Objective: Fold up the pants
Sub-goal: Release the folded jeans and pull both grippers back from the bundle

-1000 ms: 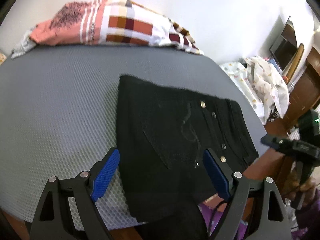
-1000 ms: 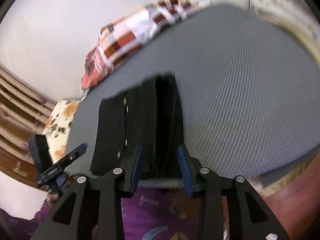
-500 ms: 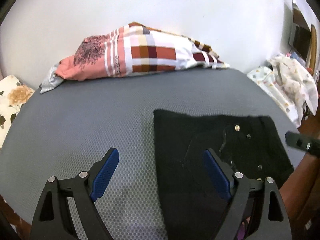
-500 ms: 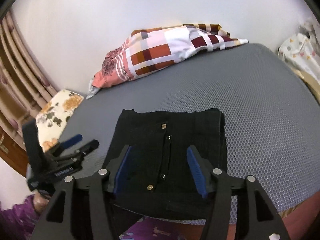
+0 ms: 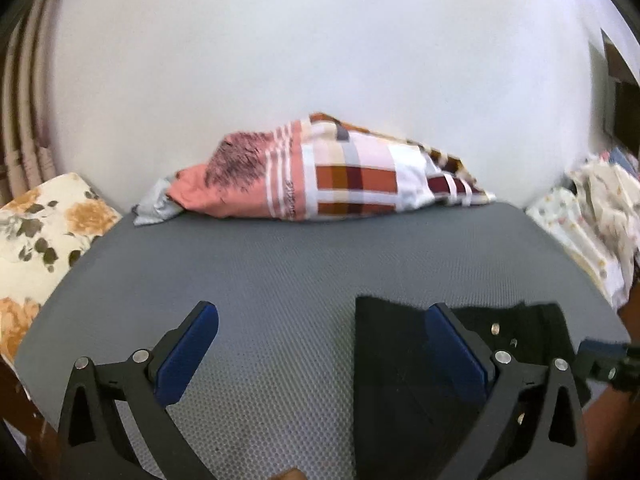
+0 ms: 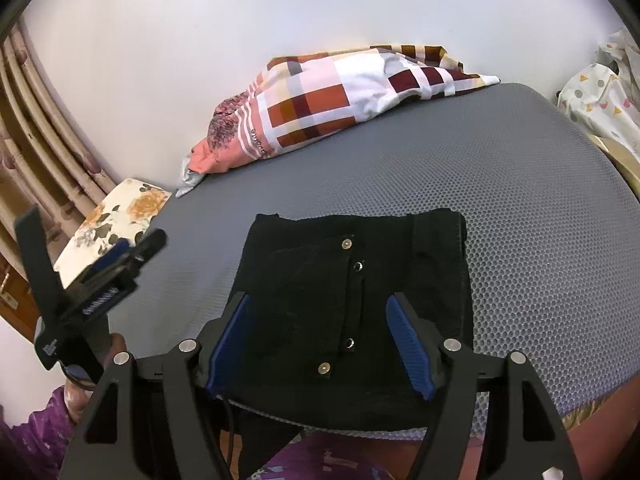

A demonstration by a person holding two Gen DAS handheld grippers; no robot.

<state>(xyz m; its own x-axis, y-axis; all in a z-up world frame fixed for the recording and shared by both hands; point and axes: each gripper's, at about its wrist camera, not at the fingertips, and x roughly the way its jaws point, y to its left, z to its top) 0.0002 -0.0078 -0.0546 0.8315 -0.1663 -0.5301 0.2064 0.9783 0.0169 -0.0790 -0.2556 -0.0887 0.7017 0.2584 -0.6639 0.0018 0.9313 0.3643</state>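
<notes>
Both handheld tools hover with fingers spread and empty at the near edge of a grey honeycomb-textured mat (image 6: 520, 200): the right gripper (image 6: 320, 348) frames a folded pair of black denim pants with metal buttons (image 6: 352, 280), while the left gripper (image 5: 320, 352) hangs beside them, its right-hand pad over the garment's left edge. The pants lie as a squarish bundle near the mat's front, a dark strip trailing off the edge toward the floor. The fold looks largely done; finishing it well probably means gathering that hanging strip onto the bundle and pressing the layers flat without dragging the stack. Farther back, a plaid orange, maroon and white cloth bundle (image 6: 340, 96) rests against a plain white wall (image 6: 240, 20). A floral cushion (image 6: 116, 216) sits at left beside beige curtains (image 6: 36, 128), and patterned white fabric (image 6: 600, 92) is heaped at right.
</notes>
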